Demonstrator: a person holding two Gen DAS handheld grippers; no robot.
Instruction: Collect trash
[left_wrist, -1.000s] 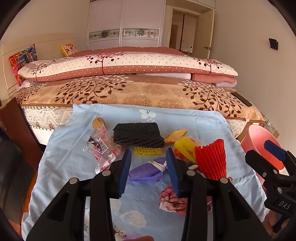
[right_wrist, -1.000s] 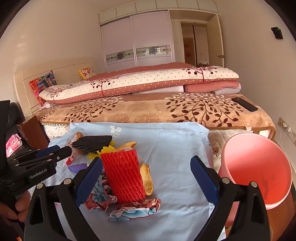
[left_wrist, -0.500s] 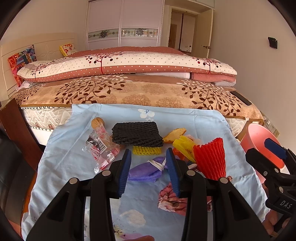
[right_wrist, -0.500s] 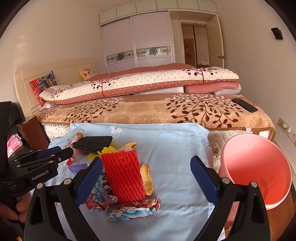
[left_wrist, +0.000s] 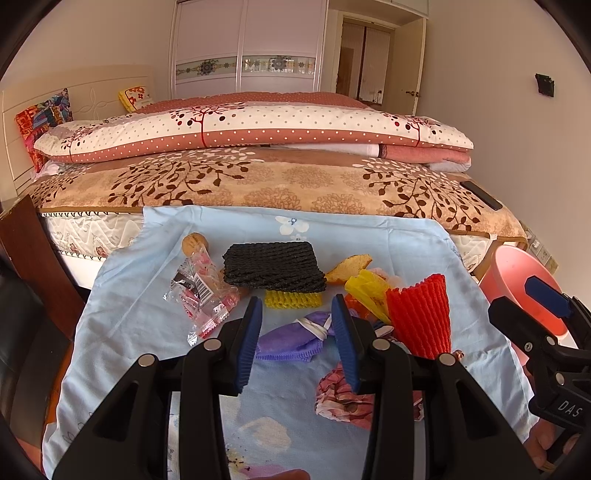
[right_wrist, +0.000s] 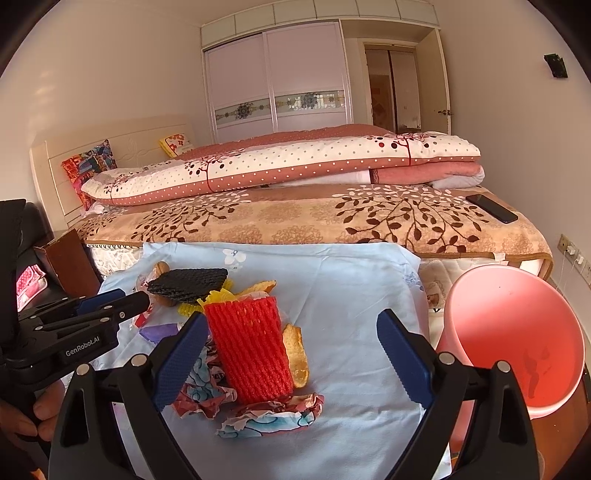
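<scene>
Trash heap on cloth (left_wrist: 147, 295) over table, bed (left_wrist: 258, 184) behind. Net (left_wrist: 273, 266) at heap's rear, wrapper (left_wrist: 201, 295) left of it, sleeve (right_wrist: 251, 350) right front. Bin (right_wrist: 517, 332) right of table. Phone (right_wrist: 491, 208) on bed, right.

Both wrist cameras look forward between their tongs, low and near, across the blue cloth (left_wrist: 122, 314) toward the bed (right_wrist: 295, 221), sharing the litter.
</scene>
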